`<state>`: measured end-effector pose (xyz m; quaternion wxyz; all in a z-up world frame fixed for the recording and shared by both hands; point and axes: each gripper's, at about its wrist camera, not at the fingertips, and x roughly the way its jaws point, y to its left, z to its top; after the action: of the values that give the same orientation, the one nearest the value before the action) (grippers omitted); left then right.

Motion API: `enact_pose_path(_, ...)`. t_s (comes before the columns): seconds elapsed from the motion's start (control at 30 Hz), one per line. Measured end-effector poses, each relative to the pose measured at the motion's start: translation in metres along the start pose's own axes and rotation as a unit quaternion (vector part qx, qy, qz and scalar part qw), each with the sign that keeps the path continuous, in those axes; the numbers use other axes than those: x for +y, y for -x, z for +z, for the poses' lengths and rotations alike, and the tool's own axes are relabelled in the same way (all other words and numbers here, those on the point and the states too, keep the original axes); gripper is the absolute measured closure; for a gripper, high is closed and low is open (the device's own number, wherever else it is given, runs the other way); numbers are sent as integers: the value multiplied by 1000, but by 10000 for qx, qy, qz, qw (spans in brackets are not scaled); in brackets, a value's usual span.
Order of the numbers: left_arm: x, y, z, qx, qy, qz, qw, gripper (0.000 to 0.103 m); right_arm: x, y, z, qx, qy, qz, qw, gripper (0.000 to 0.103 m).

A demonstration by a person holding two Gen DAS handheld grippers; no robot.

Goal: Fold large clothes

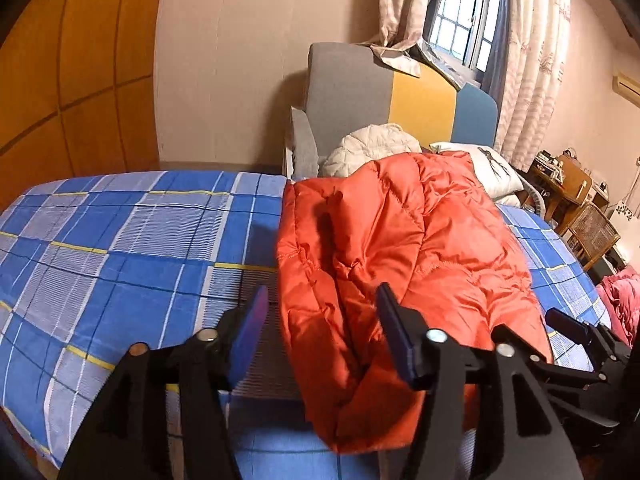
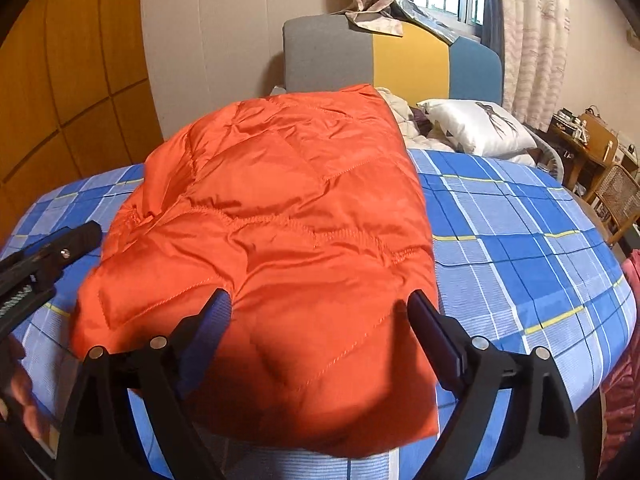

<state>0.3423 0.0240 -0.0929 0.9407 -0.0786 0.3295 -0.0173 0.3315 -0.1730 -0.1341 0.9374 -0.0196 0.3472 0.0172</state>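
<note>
An orange quilted down jacket [image 1: 400, 240] [image 2: 280, 220] lies folded into a puffy block on the blue plaid bed sheet [image 1: 120, 248] [image 2: 520, 248]. My left gripper [image 1: 322, 292] hovers open over the jacket's left near edge, one finger above the sheet and the other above the orange fabric. My right gripper [image 2: 320, 296] stands wide open above the jacket's near end; the fabric lies beneath and between its fingers, and neither pad pinches it. A finger [image 2: 76, 236] of the left gripper shows at the left edge of the right wrist view.
Behind the jacket are a grey, yellow and blue headboard [image 1: 400, 92], a cream quilted garment [image 1: 368, 144] and a white pillow [image 2: 476, 124]. A wooden wardrobe [image 1: 60, 80] is on the left. A desk and chair [image 1: 580, 208] and pink cloth [image 1: 624, 300] are on the right.
</note>
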Motion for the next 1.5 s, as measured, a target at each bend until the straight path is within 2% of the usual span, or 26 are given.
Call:
enact_pose_path(0.17,-1,23,-7,-137,-30,101,9999,35,0,11,-7,-29,-104,-36,9999,11)
enact_pose_path(0.33,0,42,-15,-215,-34,205,9996,19,2,29,-18,-44,-248,-104,9996,7)
enact_pose_path(0.37,0,44,-16,-220,-42,237,9995,13,2,33,-20,-43,-263,-127,9996,7)
enact_pose_path(0.5,-1,61,-26,-297,-161,360,9988,2,1,54,-28,-193,-323,-300,9988,3)
enact_pose_path(0.77,3,86,-46,-276,-96,436,9986,2,-8,94,-34,-426,-556,-670,9953,3)
enact_pose_path(1.1,2,118,-58,-451,-104,928,9946,2,-10,123,-54,-567,-605,-652,9944,3)
enact_pose_path(1.27,-3,133,-64,-497,-113,780,9956,2,-12,132,-61,-622,-667,-625,9939,3)
enact_pose_path(1.5,-11,154,-65,-706,-107,774,9944,2,-22,153,-66,-875,-924,-763,9889,3)
